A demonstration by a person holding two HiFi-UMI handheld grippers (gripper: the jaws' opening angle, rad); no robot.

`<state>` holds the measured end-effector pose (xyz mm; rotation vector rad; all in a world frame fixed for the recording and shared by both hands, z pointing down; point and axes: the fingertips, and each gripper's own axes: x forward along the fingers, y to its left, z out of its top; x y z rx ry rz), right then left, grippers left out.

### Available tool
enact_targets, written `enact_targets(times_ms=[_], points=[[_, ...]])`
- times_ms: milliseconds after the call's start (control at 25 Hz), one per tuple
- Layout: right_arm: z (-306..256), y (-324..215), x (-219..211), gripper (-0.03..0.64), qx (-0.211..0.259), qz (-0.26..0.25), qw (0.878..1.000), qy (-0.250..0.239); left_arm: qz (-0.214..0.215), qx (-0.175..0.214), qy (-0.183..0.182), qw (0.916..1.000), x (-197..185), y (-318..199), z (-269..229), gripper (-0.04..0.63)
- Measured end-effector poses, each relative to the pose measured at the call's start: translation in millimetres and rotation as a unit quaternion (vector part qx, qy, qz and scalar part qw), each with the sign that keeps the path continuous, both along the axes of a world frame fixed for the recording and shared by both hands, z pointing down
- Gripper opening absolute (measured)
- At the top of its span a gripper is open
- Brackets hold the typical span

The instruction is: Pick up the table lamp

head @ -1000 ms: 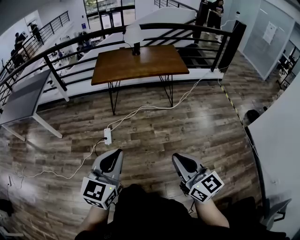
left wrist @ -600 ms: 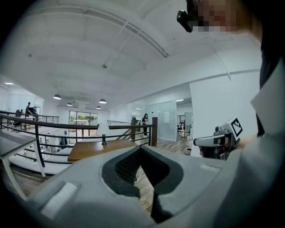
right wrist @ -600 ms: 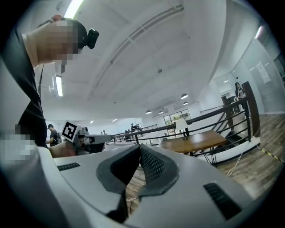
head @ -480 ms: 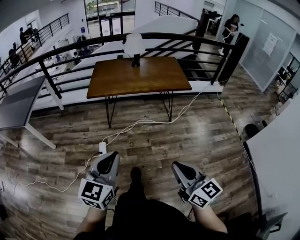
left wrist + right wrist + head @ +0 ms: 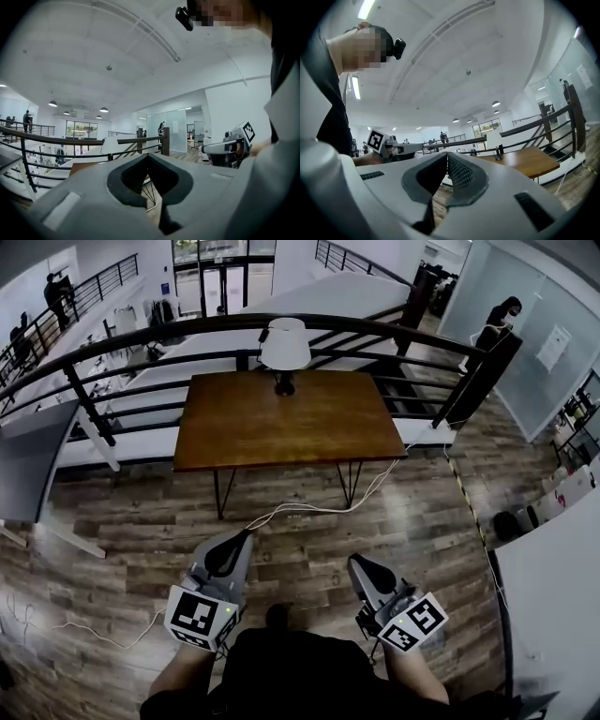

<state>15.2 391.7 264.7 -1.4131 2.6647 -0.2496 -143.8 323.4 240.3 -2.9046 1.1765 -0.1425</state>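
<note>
On the wooden table (image 5: 291, 427), far edge, table lamp (image 5: 285, 345) upright, white shade, dark stem and base, my left claw (image 5: 246, 536) and right claw (image 5: 354, 561) pressed together, empty

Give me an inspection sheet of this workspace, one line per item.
Surface: wooden table, bare apart from the table lamp.
Job's things: table lamp, upright near the table's far edge, untouched.
Clutter: nothing seen.
Grippers: left gripper and right gripper both shut, empty, short of the table.
Cables: white cable across the floor by the table legs.
Surroundings: black railing behind the table; person far right.
</note>
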Motion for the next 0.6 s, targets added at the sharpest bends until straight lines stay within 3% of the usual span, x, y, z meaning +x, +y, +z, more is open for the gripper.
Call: enact_targets(times_ms=[240, 600], points=[[12.3, -68.4, -0.8, 0.014, -0.022, -0.004, 1.000, -0.001, 0.001, -0.017, 0.008, 0.9998, 5.3, -66.7, 8.6, 0.005], [27.3, -182.4, 27.8, 0.014, -0.024, -0.020, 0.999, -0.017, -0.009, -0.034, -0.011, 0.9993, 40.0, -162.0, 31.0, 0.005]])
